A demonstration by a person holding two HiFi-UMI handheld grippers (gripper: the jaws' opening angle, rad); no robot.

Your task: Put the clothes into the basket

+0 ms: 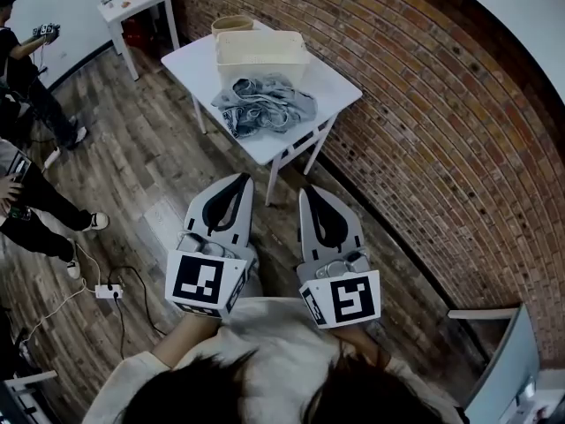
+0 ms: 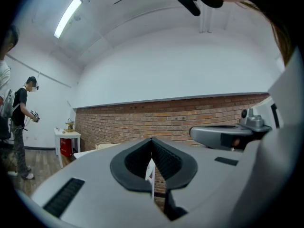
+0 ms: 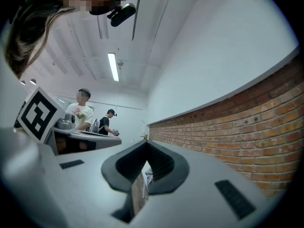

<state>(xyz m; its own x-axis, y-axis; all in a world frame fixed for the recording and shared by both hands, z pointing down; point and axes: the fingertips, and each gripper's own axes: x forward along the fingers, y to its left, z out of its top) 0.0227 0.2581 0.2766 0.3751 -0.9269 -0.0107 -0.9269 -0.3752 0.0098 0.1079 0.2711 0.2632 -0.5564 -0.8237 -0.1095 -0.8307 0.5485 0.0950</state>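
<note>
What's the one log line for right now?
left gripper: shut, empty | right gripper: shut, empty | both: short of white square table | crumpled grey clothes: on table, beside cream rectangular basket, not in it

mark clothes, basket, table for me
clothes [image 1: 265, 104], head view, middle of the grey pile
basket [image 1: 262, 69], head view, its near wall
table [image 1: 340, 87], head view, bare top by the right corner
</note>
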